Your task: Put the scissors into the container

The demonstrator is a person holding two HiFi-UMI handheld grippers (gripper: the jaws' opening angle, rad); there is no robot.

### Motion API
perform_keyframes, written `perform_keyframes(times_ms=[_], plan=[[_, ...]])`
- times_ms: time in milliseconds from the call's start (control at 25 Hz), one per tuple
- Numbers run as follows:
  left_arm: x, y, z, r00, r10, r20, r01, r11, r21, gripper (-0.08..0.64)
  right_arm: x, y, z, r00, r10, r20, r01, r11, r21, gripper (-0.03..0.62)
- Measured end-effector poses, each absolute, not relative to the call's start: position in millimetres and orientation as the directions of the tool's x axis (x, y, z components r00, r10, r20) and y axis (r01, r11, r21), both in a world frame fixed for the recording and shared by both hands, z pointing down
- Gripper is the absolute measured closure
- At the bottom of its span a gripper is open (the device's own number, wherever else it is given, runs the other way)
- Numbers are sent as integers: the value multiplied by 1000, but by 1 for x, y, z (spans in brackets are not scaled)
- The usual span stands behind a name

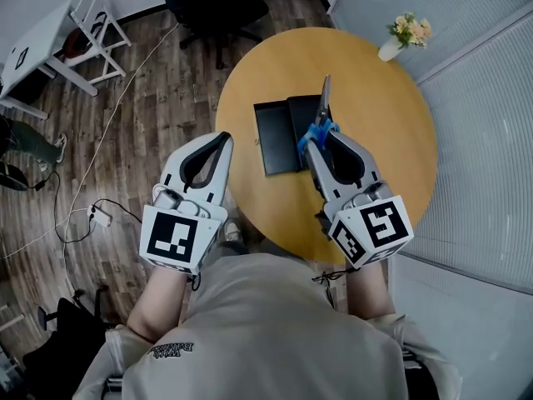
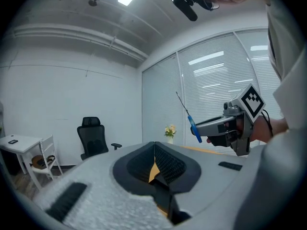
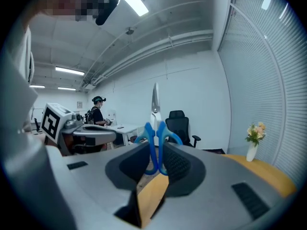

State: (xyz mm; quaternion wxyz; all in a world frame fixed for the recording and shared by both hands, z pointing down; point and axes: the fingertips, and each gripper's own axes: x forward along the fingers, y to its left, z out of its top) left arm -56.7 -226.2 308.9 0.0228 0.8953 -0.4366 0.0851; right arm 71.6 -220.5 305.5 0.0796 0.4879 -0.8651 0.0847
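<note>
The right gripper pinches the scissors by the blue handles, over the container. The left gripper, tips pressed together and empty, hovers left of it.

One round wooden table. One black container, made of two flat rectangular parts. One pair of blue-handled scissors. Two handheld grippers, the left gripper and the right gripper, each with one marker cube, so two cubes in all. One vase of flowers. One black office chair. One white desk and one white chair. Two people: the wearer and one standing person far off.
</note>
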Motion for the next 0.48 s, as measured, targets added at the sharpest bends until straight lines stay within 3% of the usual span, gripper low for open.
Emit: perform_keyframes(times_ms=[480], plan=[[-53, -243, 334, 608, -773, 183, -777, -626, -62, 538, 60, -237, 355, -550, -761, 345, -832, 536, -144, 495]])
